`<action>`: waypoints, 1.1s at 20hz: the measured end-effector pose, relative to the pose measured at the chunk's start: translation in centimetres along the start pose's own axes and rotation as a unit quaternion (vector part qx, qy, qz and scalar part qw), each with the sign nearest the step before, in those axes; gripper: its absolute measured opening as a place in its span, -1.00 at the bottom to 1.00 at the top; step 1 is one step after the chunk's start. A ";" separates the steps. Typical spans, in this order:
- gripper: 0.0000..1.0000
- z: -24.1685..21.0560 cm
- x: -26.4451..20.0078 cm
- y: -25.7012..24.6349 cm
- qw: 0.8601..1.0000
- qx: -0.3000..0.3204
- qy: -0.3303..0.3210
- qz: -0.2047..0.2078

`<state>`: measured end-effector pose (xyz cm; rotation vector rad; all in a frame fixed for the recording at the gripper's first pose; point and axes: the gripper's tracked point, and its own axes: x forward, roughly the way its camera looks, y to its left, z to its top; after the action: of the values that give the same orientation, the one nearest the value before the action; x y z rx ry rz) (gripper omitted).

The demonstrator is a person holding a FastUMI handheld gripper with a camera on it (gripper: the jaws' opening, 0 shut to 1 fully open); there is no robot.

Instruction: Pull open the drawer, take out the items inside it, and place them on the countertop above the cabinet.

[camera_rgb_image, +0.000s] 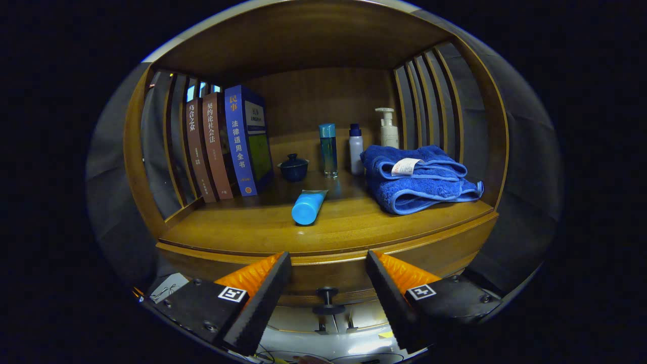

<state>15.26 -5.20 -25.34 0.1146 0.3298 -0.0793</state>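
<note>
A wooden worktop [263, 230] sits in a slatted wooden alcove. On it stand 3 books [227, 144], a dark lidded cup [293, 167], 2 bottles [328, 149] and a pump bottle [388, 127]; a blue tube [308, 206] lies in front, a folded blue towel [417, 177] beside it. The drawer [328, 280] below is closed, its contents hidden. The gripper [328, 288] is level, its fingers [263, 303] spread wide either side of the drawer's knob [327, 298], touching nothing.
</note>
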 end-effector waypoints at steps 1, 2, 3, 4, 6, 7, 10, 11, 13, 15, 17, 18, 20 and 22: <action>0.99 0.1 0.0 -0.1 1.000 -0.001 0.000 0.000; 0.99 0.0 0.0 0.0 1.000 -0.002 0.001 0.001; 0.99 0.0 0.0 -0.1 1.000 -0.003 0.002 0.001; 0.99 -0.1 0.0 -0.1 1.000 -0.006 0.005 0.002; 0.99 -0.1 0.0 -0.1 1.000 -0.012 0.012 0.002; 0.98 -0.2 0.0 -0.2 1.000 -0.014 0.015 0.003; 0.97 -0.2 0.0 0.0 0.999 -0.017 0.025 0.011; 0.99 -0.1 -0.2 0.0 0.999 -0.015 0.028 0.015; 0.99 1.1 -0.8 -0.1 1.000 -0.014 0.021 0.018; 0.99 3.4 -2.1 0.2 1.000 -0.015 -0.003 0.024; 1.00 6.3 -3.7 0.3 0.999 -0.020 -0.027 0.027; 0.99 7.9 -4.7 0.5 0.999 -0.023 -0.039 0.029; 0.99 11.2 -6.7 1.0 0.997 -0.024 -0.063 0.036; 0.99 14.4 -9.1 1.2 0.995 -0.026 -0.090 0.041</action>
<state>11.33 -5.24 -8.70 0.0696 0.1474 0.0014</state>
